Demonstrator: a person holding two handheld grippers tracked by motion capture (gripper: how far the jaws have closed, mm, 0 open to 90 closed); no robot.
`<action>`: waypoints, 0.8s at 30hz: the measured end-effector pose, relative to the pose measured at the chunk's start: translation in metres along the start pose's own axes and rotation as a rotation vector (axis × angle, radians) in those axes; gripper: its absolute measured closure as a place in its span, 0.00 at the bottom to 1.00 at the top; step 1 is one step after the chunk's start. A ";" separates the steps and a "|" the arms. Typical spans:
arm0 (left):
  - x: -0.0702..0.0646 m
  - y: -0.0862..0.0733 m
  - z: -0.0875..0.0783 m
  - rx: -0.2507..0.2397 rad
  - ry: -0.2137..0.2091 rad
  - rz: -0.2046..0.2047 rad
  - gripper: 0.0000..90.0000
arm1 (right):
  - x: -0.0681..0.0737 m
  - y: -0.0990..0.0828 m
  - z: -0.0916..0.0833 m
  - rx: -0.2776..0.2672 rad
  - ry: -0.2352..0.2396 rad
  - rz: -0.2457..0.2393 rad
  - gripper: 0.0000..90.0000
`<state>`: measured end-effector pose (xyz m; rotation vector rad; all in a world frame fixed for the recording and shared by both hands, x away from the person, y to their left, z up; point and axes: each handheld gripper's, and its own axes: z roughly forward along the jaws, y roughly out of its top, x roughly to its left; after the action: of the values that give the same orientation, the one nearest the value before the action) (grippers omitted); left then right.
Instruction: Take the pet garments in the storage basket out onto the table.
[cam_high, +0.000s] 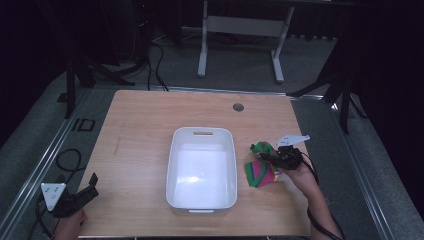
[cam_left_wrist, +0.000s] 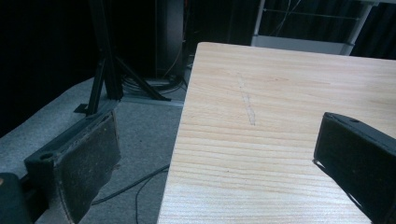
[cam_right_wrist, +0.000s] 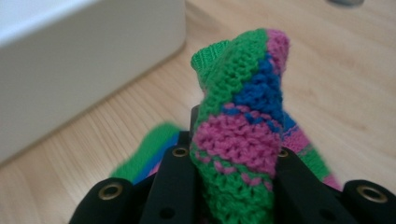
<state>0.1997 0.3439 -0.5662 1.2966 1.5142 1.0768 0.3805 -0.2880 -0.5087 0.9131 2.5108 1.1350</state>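
Observation:
A knitted cloth (cam_high: 261, 165) in green, pink and blue lies on the wooden table (cam_high: 140, 125) just right of a white plastic bin (cam_high: 202, 169). My right gripper (cam_high: 274, 157) is shut on a bunched fold of the knitted cloth (cam_right_wrist: 240, 135), which stands up between its black jaws; the rest of the cloth trails on the table. The bin's white wall (cam_right_wrist: 79, 56) is close on the left in the right gripper view. My left gripper (cam_high: 90, 187) hovers at the table's front left corner, open, with nothing between its pads (cam_left_wrist: 88, 158).
A round grey cable hole (cam_high: 238, 107) sits near the table's far edge. Off the left side are grey floor, cables (cam_high: 70, 160) and a black stand leg (cam_left_wrist: 105, 70). A white desk frame (cam_high: 240, 30) stands behind the table.

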 end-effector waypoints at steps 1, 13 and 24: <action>0.000 0.000 0.000 0.000 0.000 0.000 0.01 | 0.001 -0.003 0.003 0.009 0.008 0.008 0.89; 0.000 0.000 0.000 -0.001 -0.002 -0.002 0.01 | 0.010 -0.010 0.018 0.083 0.033 -0.006 0.53; 0.000 0.000 0.000 0.000 -0.001 -0.001 0.01 | 0.017 0.022 -0.018 0.017 0.060 -0.046 0.33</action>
<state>0.1997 0.3440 -0.5663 1.2958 1.5142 1.0757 0.3694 -0.2771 -0.4802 0.8334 2.5787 1.1448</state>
